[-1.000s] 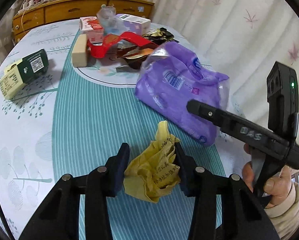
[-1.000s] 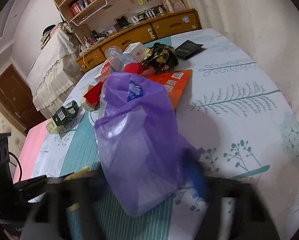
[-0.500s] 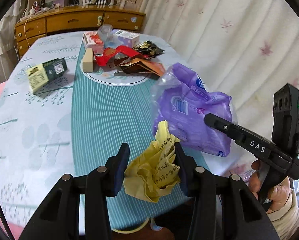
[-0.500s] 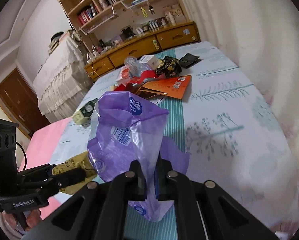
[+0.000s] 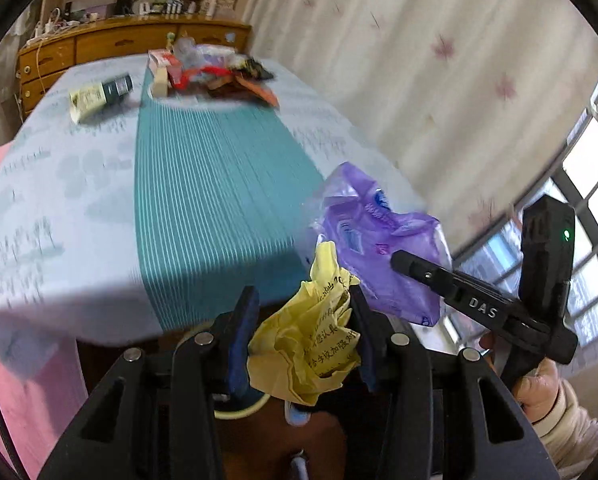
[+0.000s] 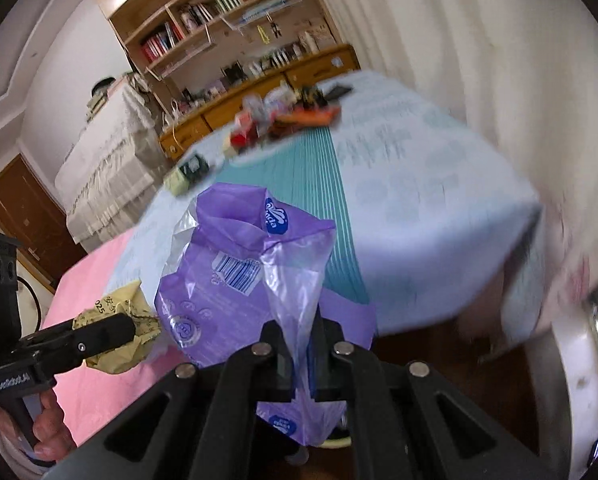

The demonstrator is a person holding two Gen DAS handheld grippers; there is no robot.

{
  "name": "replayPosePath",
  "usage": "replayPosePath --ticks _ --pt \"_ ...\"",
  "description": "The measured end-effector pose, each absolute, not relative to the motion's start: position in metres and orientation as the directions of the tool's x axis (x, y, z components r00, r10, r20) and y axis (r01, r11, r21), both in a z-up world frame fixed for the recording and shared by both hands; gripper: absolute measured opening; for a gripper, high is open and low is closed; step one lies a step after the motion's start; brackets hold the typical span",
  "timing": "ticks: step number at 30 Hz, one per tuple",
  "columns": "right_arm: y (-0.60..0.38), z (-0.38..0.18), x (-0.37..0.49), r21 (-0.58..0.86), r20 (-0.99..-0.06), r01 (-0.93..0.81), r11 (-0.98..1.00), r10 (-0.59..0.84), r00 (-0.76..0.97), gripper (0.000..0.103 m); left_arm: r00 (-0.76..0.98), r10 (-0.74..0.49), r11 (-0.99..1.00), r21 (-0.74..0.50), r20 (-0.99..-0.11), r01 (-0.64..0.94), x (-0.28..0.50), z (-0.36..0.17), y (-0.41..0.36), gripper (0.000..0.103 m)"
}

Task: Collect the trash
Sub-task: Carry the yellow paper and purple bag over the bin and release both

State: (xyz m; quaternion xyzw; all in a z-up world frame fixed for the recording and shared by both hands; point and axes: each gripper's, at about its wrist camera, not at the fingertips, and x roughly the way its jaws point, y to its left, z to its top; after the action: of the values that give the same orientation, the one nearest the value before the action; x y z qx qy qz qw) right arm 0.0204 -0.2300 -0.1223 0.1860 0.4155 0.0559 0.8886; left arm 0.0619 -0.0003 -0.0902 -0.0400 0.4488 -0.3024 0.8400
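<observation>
My left gripper (image 5: pixel 301 332) is shut on a crumpled yellow paper (image 5: pixel 307 344) with printed characters and holds it in the air past the near edge of the table (image 5: pixel 203 200). My right gripper (image 6: pixel 301 356) is shut on an empty purple plastic wrapper (image 6: pixel 235 280), which hangs up and forward from the jaws. In the left wrist view the purple wrapper (image 5: pixel 375 248) and the right gripper (image 5: pixel 403 260) are just right of the yellow paper. In the right wrist view the yellow paper (image 6: pixel 131 340) and the left gripper (image 6: pixel 111 336) are at the lower left.
More trash lies at the table's far end (image 5: pixel 203 72): red and orange wrappers, small boxes, a clear bottle. A green and yellow box (image 5: pixel 99 94) lies at the far left. A wooden dresser (image 5: pixel 99 48) stands behind. A round rim (image 5: pixel 239 412) shows on the floor below the jaws.
Both grippers have pulled back and lifted off the table with their loads. The table now lies further away and its near edge shows. Both grips are unchanged.
</observation>
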Motion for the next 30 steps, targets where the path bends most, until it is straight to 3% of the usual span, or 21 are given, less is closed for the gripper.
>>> replayPosePath --ticks 12,18,30 --pt "-0.212 -0.255 0.014 0.342 -0.89 0.126 0.931 0.278 0.362 0.003 0.321 -0.451 0.867 -0.323 -0.833 0.381 0.047 -0.218 0.002 0.043" --pt "-0.202 -0.324 0.036 0.278 -0.937 0.163 0.947 0.23 0.261 0.003 0.292 -0.422 0.895 -0.341 -0.858 0.289 0.066 -0.286 0.004 0.043" --pt "-0.185 -0.443 0.078 0.214 -0.977 0.245 0.946 0.2 0.08 0.004 0.172 -0.3 0.945 -0.267 -0.938 0.19 0.109 -0.404 -0.005 0.043"
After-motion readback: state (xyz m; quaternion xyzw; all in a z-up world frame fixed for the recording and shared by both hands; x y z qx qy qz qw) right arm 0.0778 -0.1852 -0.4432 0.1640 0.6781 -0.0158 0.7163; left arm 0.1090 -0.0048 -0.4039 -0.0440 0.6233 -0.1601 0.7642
